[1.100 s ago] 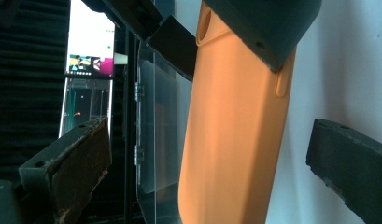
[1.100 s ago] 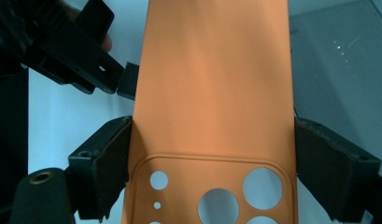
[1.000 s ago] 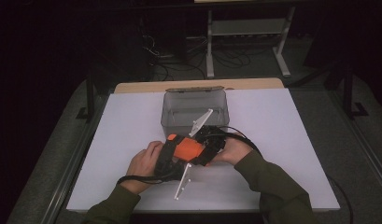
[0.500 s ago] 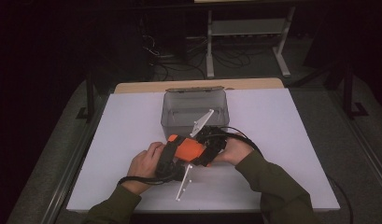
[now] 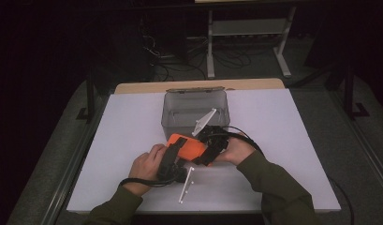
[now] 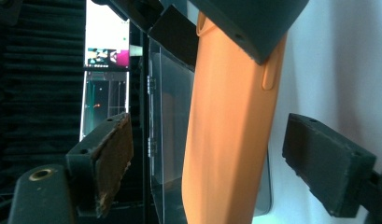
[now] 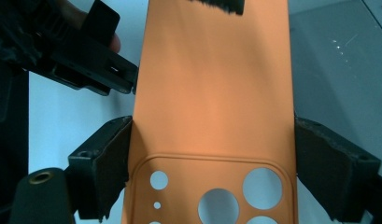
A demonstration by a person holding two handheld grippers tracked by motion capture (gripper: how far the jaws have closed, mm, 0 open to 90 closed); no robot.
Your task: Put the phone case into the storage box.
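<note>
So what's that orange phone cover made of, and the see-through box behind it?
The orange phone cover looks like soft silicone or matte rubbery plastic: even colour, no glare, rounded camera cut-outs. That is a guess from its look. The right claw pinches its edges. The see-through box seems to be thin clear hard plastic, smooth and slightly smoky, with faint reflections on its walls.

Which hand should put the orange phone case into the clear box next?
Probably the right. The right gripper already clamps the orange phone case by both edges, nearest the clear box. The left gripper has just been closing, but its pads stand clear of the case.
</note>
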